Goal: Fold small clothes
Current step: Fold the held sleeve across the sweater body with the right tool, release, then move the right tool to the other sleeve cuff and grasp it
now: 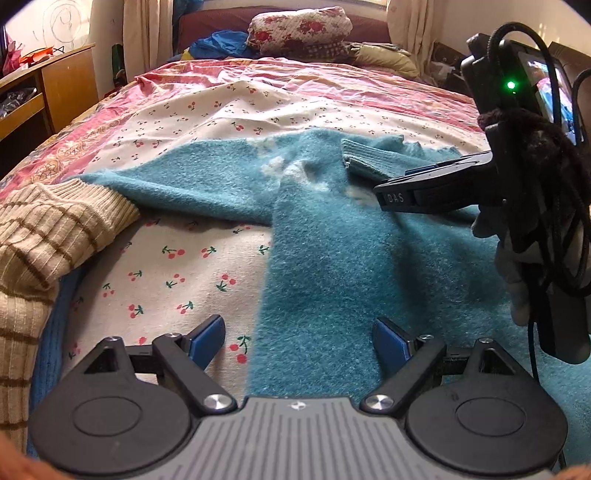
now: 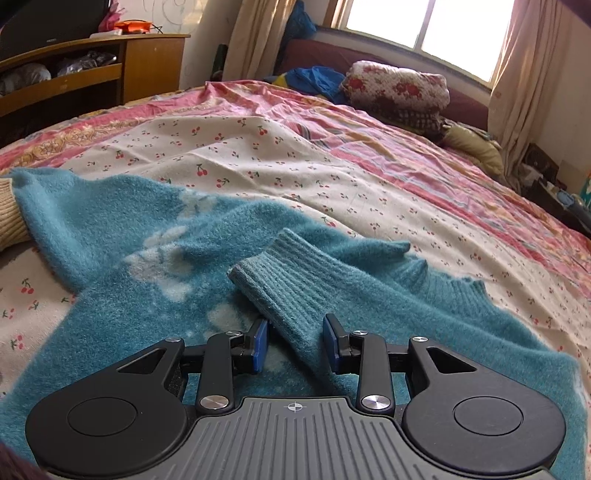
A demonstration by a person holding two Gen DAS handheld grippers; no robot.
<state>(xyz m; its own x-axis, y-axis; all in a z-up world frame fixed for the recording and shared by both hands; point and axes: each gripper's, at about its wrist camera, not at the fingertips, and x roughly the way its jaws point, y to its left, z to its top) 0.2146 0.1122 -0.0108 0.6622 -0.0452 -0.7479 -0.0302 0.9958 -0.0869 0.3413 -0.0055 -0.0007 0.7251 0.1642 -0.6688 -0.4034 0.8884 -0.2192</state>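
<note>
Right wrist view: one teal sweater [image 2: 332, 295], cuff [image 2: 273, 280] between parted fingers [image 2: 260, 347]; left gripper [image 1: 299, 339] fingers wide apart.

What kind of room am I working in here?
Most likely a home bedroom: a teal sweater lies on a bed covered by a cherry-print sheet, with a rolled floral quilt by a curtained window.
</note>
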